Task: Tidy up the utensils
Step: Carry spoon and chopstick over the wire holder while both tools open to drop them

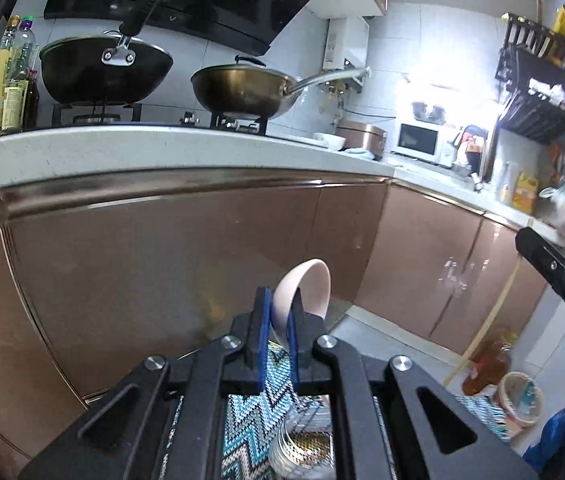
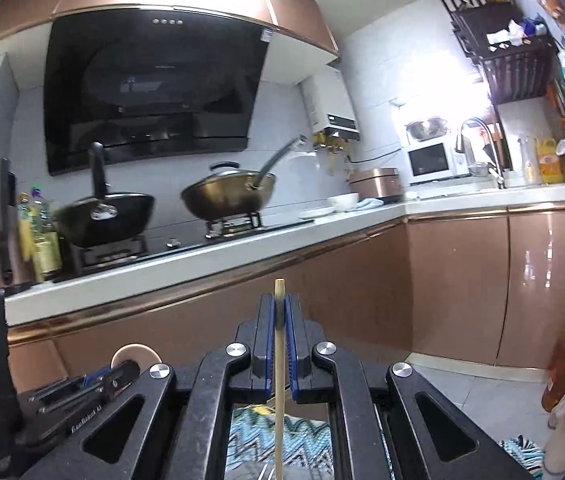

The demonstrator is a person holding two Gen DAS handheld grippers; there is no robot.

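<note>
Left claw is clenched on a pale spoon; right claw grips 1 chopstick. Pinched only near its end, the thin chopstick at lower centre could pivot or slip out.

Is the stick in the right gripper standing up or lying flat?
Standing up. The stick runs straight up and down between the right gripper's shut fingers, its tip poking above them.

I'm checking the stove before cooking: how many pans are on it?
2. A black pan sits on the left burner with its handle pointing up; a brass-coloured pan with a lid sits on the right burner. Nothing appears to hide a third.
</note>
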